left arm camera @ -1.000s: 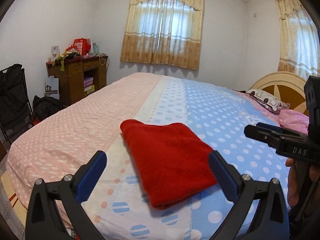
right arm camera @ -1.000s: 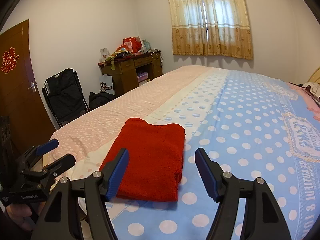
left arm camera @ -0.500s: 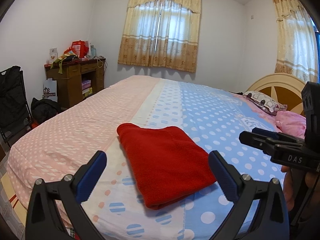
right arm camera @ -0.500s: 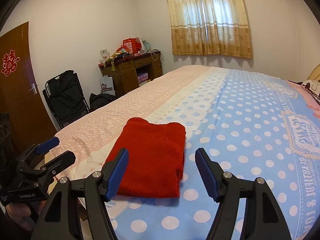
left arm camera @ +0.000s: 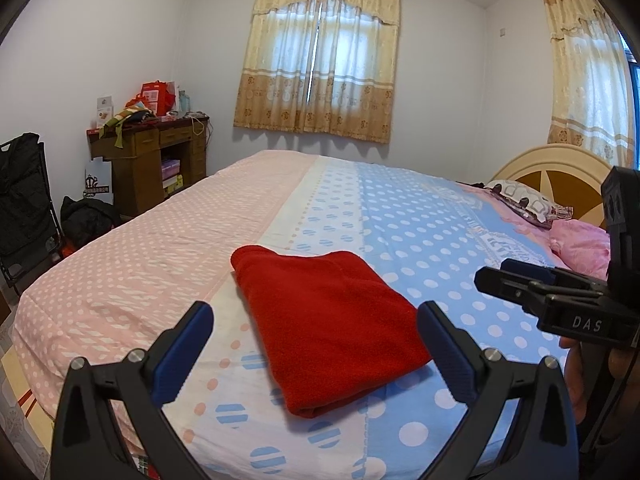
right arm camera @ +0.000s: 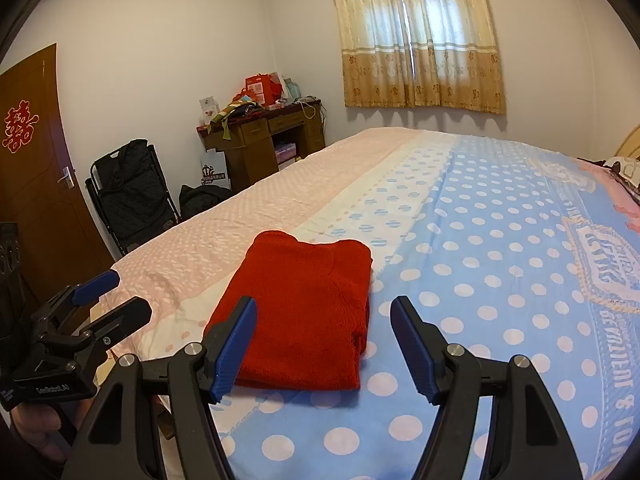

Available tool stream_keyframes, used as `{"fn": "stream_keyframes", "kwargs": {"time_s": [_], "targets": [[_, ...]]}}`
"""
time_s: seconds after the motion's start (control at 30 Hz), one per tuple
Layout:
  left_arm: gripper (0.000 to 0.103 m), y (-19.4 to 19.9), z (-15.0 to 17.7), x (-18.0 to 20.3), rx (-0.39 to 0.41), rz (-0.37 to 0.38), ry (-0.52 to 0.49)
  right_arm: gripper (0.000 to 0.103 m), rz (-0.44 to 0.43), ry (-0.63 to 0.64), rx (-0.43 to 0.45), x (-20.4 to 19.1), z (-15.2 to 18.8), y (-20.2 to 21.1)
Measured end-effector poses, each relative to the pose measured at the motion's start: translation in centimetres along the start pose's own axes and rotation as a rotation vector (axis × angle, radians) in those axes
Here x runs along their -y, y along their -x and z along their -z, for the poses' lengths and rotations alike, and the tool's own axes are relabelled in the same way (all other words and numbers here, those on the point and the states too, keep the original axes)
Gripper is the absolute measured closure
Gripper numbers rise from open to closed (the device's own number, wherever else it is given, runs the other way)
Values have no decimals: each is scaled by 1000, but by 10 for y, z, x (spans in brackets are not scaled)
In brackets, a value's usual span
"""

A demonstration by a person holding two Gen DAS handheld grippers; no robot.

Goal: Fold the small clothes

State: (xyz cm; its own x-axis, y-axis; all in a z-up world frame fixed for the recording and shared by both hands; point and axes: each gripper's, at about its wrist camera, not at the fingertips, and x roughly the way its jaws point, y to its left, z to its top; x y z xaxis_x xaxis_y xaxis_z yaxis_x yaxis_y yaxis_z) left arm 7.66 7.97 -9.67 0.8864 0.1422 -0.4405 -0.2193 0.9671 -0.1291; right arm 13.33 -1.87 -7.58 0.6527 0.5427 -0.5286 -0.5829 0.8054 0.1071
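A red cloth [left arm camera: 328, 320] [right arm camera: 304, 300] lies folded into a flat rectangle on the polka-dot bed sheet [left arm camera: 420, 240], near the bed's front edge. My left gripper [left arm camera: 315, 312] hovers just short of the cloth, open, with nothing between its blue pads. My right gripper [right arm camera: 324, 306] is likewise open and holds nothing, with the cloth's near edge showing between its fingers. Each gripper also shows in the other's view: the right gripper [left arm camera: 496, 272] at the right edge, the left gripper [right arm camera: 126, 294] at the lower left, both held by a hand.
A cluttered wooden desk [left arm camera: 148, 152] stands by the far wall. A black folding chair [right arm camera: 128, 196] and a dark bag [right arm camera: 200, 200] sit left of the bed, near a brown door [right arm camera: 32, 168]. Pillows [left arm camera: 532, 204] lie at the headboard [left arm camera: 552, 168].
The left wrist view has drifted slightly. The folded cloth lies where it was, and both grippers stay open at the same width.
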Motion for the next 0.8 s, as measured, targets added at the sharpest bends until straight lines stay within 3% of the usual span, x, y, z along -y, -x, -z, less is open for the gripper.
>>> {"fn": "stream_keyframes", "kwargs": {"time_s": [0.8], "targets": [[0,3,-4,2,13,11,-17,33,4,-14,36,-4,4,4]]}}
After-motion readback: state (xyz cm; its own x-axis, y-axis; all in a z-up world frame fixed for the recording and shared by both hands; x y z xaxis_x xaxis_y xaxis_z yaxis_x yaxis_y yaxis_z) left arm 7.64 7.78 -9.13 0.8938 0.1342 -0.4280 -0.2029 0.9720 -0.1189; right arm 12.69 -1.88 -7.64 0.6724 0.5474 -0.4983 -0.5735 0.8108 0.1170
